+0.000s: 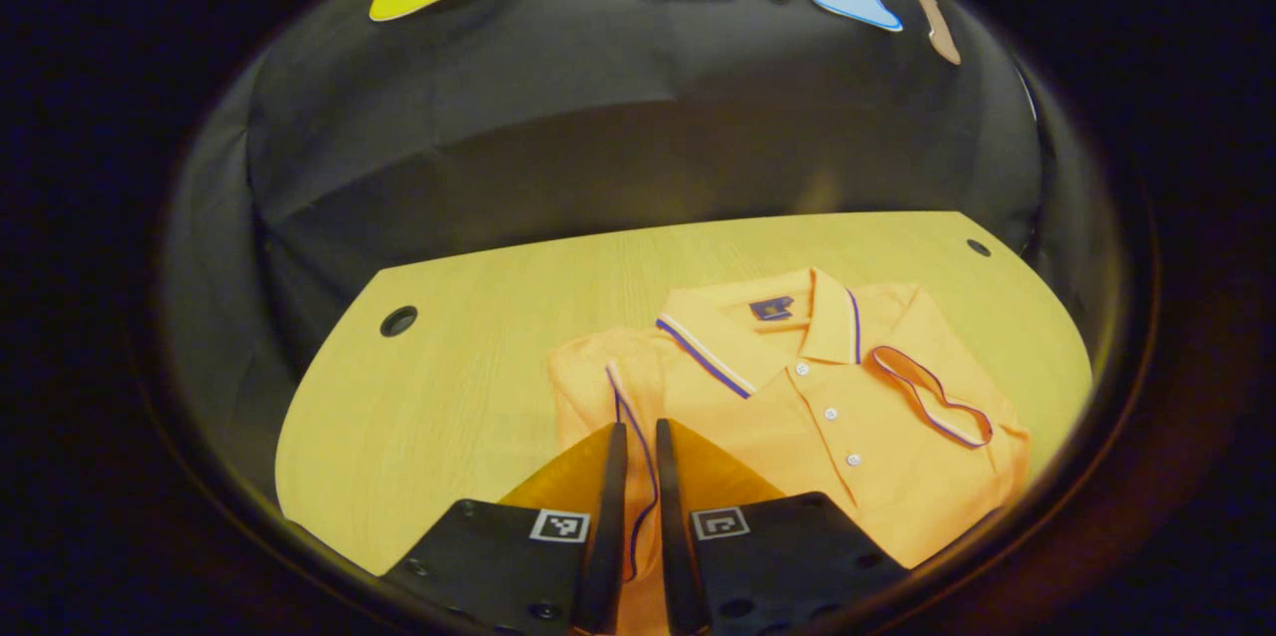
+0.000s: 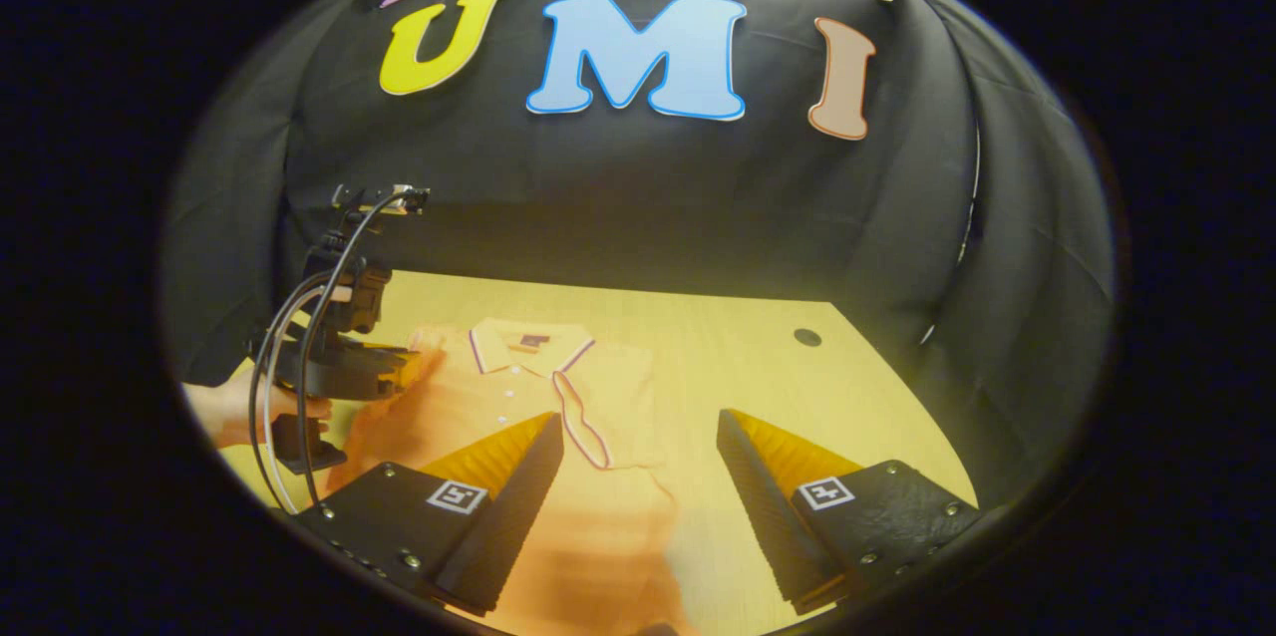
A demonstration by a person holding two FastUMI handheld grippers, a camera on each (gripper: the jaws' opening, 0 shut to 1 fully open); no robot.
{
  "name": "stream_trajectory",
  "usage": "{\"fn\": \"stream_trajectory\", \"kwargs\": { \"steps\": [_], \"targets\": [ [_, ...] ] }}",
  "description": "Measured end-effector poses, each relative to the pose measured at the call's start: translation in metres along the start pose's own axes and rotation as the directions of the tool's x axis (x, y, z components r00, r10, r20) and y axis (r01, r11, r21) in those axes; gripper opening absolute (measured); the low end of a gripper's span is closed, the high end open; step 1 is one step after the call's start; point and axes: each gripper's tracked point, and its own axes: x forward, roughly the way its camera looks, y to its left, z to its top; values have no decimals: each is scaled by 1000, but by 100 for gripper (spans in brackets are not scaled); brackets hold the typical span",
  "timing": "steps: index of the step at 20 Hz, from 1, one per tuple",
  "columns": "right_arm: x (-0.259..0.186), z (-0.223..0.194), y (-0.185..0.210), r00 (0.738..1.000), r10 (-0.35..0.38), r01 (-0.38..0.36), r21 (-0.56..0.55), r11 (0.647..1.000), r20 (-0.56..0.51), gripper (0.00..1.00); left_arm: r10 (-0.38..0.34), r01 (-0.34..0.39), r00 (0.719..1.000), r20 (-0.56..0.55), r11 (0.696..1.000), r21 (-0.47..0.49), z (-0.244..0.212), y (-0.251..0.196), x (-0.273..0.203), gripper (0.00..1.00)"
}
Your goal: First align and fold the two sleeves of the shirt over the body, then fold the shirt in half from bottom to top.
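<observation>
shirt, left hand-held gripper pinching sleeve edge

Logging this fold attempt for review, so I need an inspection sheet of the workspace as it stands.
Surface: pale wooden table with round holes.
Job's things: orange polo shirt lying face up; one sleeve folded over the body, the other sleeve's edge between the left tool's fingers.
Clutter: nothing seen.
Grippers: left tool shut on the shirt; right tool open above the shirt.
Cables: cables loop on the left tool.
Surroundings: black cloth wall.
</observation>
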Motion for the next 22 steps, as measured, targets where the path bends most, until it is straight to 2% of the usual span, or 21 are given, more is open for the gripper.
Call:
{"fn": "stream_trajectory", "kwargs": {
  "steps": [2, 3, 5, 12, 22],
  "targets": [
    [-3, -5, -5, 1000, 0, 0, -5, 1000, -4, 97, -24, 24, 1000, -2, 1000, -19, -2, -8, -10, 59],
    [-6, -9, -7, 1000, 0, 0, -5, 1000, -7, 98, -39, 39, 999, 1, 999, -30, -4, -12, -17, 81],
    [-11, -19, -9, 1000, 3, -3, -4, 1000, -15, 98, -50, 50, 999, 4, 998, -45, -7, -14, -30, 94],
    [-37, -71, -11, 997, 25, -25, -9, 1000, -72, 98, -57, 57, 998, 0, 995, -77, -43, -15, -89, 95],
    [-88, -167, -24, 979, 42, -45, -10, 999, -198, 98, -47, 42, 998, -49, 995, -88, -143, -11, -184, 95]
  ]
}}
